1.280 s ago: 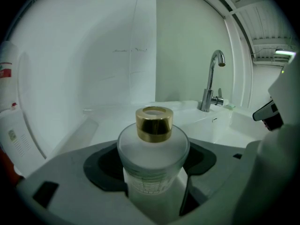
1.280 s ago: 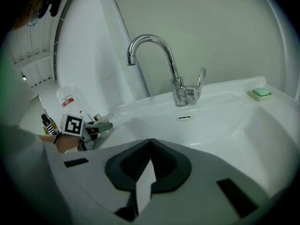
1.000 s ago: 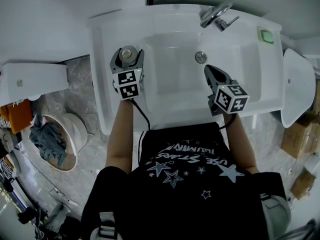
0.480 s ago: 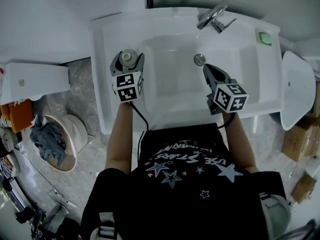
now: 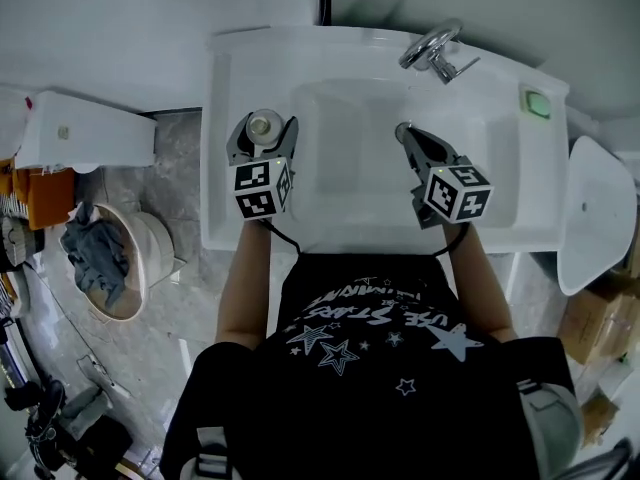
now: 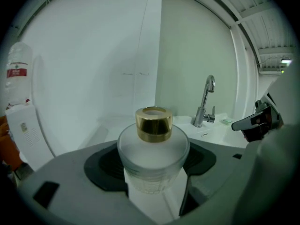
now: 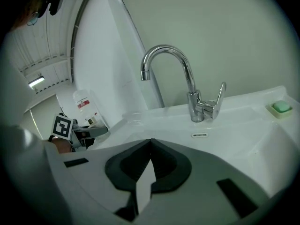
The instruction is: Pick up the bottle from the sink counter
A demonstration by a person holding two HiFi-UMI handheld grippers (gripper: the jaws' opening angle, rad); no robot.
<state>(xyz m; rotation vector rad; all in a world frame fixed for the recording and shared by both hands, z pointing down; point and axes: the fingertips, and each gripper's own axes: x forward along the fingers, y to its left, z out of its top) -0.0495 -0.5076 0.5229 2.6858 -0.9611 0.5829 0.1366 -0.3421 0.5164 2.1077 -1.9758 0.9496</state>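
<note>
While the left gripper (image 5: 263, 138) stands with jaws wide about the bottle (image 6: 153, 146), upright on the counter (image 5: 224, 203) left of the basin (image 5: 350, 183), no firm pinch shows | right gripper (image 5: 404, 131): jaws together, empty, over basin | risk: smooth frosted glass may slip or tip basinward if lifted before closing squarely.
</note>
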